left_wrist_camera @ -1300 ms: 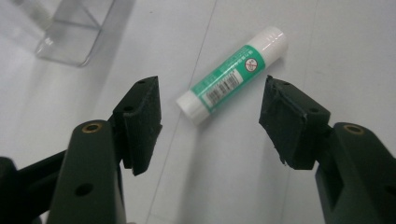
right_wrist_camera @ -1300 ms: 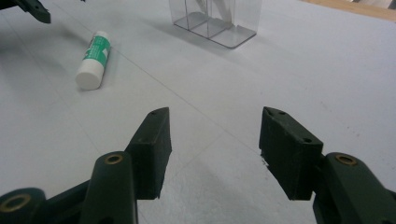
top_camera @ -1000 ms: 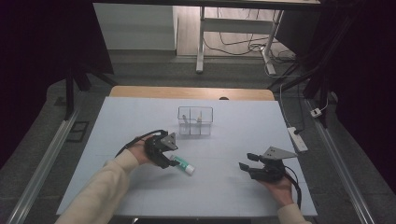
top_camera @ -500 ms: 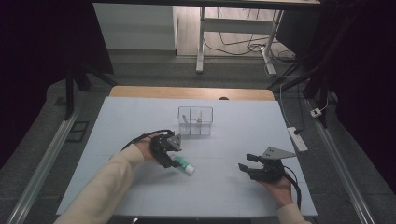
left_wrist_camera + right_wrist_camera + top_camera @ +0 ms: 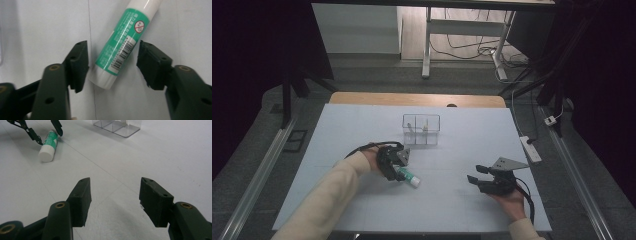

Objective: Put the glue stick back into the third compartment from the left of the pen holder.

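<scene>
1. High view: the left gripper (image 5: 398, 167) is over one end of a green-and-white glue stick (image 5: 408, 176) that lies flat on the pale surface (image 5: 462, 145), in front of a clear box (image 5: 421, 129). The right gripper (image 5: 484, 181) is well apart to the right, with nothing in it.
2. Left gripper view: the jaws have just been closing, with the glue stick (image 5: 122, 43) lying between them. Its white end sits just beside the left jaw, and a clear gap shows between it and the right jaw. The pads do not yet press on it, so the jaws are still apart.
3. Right gripper view: the jaws of the right gripper (image 5: 115, 197) stand wide apart above bare surface with nothing between them. Farther off, the left gripper (image 5: 47, 133) straddles the glue stick (image 5: 48, 145), and the clear box (image 5: 117, 126) stands behind.
</scene>
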The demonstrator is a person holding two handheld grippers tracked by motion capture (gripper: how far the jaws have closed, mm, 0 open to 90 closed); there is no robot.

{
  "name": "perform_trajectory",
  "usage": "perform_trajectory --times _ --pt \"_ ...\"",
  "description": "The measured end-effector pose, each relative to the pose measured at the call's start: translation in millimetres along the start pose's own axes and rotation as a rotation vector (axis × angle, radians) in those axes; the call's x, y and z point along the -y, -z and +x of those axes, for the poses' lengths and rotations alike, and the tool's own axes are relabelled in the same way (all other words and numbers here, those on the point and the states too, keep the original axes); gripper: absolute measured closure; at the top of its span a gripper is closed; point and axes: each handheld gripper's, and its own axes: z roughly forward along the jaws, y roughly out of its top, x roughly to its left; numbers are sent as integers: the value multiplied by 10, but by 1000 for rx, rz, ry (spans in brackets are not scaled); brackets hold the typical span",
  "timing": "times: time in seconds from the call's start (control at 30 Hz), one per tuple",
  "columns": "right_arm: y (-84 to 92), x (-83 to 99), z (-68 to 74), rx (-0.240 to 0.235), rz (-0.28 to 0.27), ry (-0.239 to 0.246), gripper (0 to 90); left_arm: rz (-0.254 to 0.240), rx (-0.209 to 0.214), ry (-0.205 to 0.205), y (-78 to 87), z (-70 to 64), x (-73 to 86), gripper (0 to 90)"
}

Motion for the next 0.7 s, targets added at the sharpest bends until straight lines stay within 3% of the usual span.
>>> perform_trajectory --times 0.1,0.2,0.33,0.53,0.7 --pt "2 0 -1 5 1 0 422 14 -5 -29 -27 2 9 520" --pt "2 0 -2 0 -1 -1 422 4 35 -53 -31 14 28 634" --pt "8 -3 0 2 -4 -3 422 -2 35 -66 -28 9 33 656" --pt "10 -3 -1 2 -4 0 422 -11 40 -33 -10 -3 42 659" --pt "12 -5 -3 1 -7 -1 422 -58 20 19 57 -31 95 660"
